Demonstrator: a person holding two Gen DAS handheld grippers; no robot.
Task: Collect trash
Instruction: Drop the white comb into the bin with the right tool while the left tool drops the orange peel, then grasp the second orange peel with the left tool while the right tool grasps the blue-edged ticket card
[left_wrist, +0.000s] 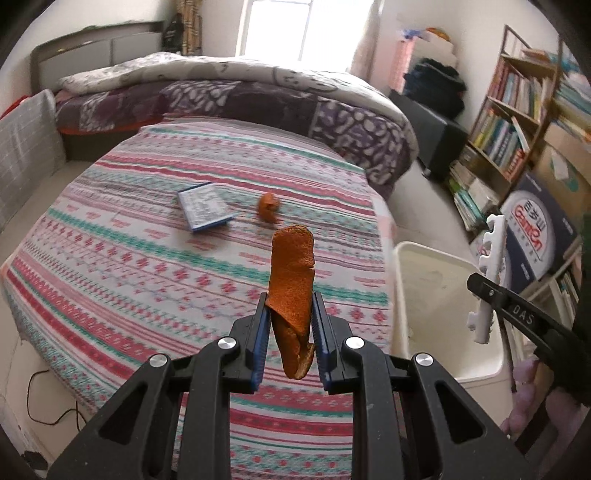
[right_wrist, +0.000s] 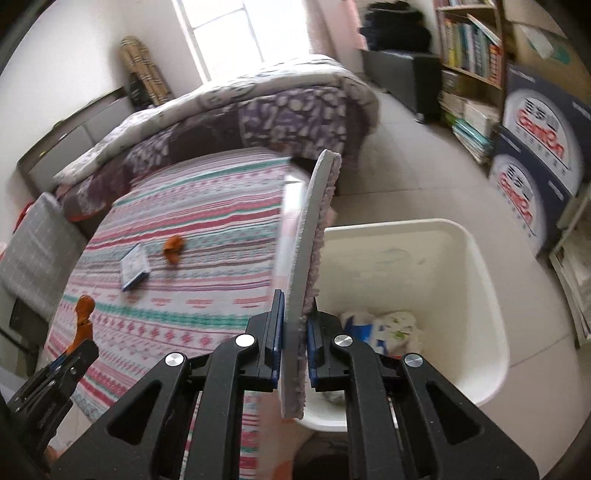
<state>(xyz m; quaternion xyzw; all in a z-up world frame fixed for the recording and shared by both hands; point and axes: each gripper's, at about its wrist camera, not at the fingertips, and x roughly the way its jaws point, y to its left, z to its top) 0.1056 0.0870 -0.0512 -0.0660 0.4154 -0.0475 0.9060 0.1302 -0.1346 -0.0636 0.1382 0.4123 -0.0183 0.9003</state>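
The left claw (left_wrist: 289, 325) is closed on a curled strip of orange peel (left_wrist: 291, 273), light, limp and slick, pinched near its lower half above the bed (left_wrist: 110, 258). The right claw (right_wrist: 295, 343) is clamped on a flat foam piece (right_wrist: 314, 236), stiff and featherlight, by its edge beside the white bin (right_wrist: 480, 258). Another peel scrap (left_wrist: 267, 207) lies mid-bed near a small box (left_wrist: 203, 206); it likely wants a gentle pinch.
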